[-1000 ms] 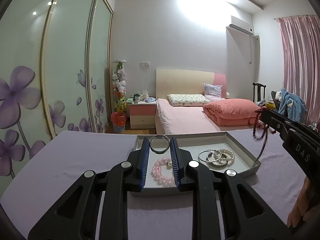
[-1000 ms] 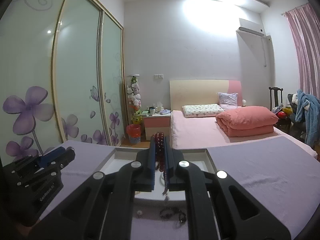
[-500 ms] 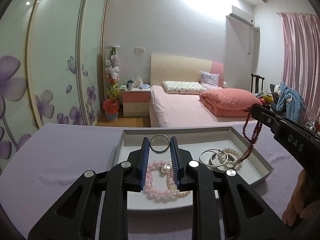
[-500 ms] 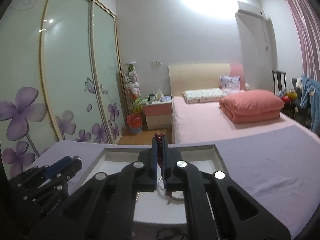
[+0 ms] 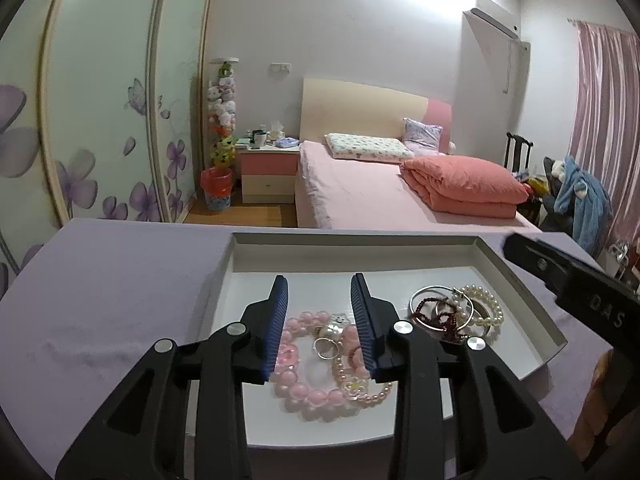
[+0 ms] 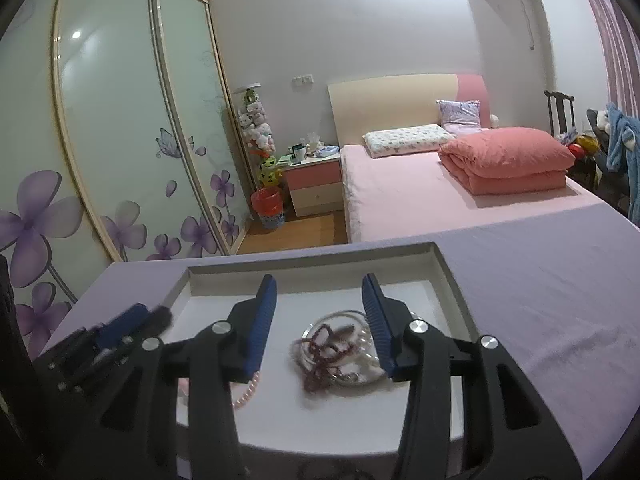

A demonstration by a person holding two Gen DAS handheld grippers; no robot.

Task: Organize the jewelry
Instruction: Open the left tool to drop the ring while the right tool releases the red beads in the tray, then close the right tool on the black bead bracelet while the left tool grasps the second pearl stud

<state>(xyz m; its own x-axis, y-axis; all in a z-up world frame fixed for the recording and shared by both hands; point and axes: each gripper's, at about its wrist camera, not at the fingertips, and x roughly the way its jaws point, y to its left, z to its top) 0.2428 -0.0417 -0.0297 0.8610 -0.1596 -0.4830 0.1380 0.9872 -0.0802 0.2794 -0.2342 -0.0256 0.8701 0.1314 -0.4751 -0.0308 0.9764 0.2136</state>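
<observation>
A shallow white tray [image 5: 520,292] sits on the lilac table. My left gripper [image 5: 320,296] is open and empty over a pink bead bracelet [image 5: 308,392], a silver ring [image 5: 326,348] and a small pearl bracelet [image 5: 360,384]. My right gripper [image 6: 319,298] is open and empty above a dark red bead strand [image 6: 324,354] that lies on silver bangles and a pearl bracelet [image 6: 366,340]. In the left wrist view that pile [image 5: 440,314] lies at the tray's right, with the right gripper [image 5: 568,276] above its right rim.
The lilac cloth covers the table [image 5: 120,280] around the tray. Beyond the table's far edge stand a pink bed [image 5: 380,196], a nightstand [image 5: 268,172] and a sliding wardrobe [image 5: 100,100]. The left gripper's body [image 6: 100,344] shows at the lower left of the right wrist view.
My right gripper opened and let the dark red bead strand drop onto the bangles in the tray. My left gripper opened and the silver ring now lies among the pink beads.
</observation>
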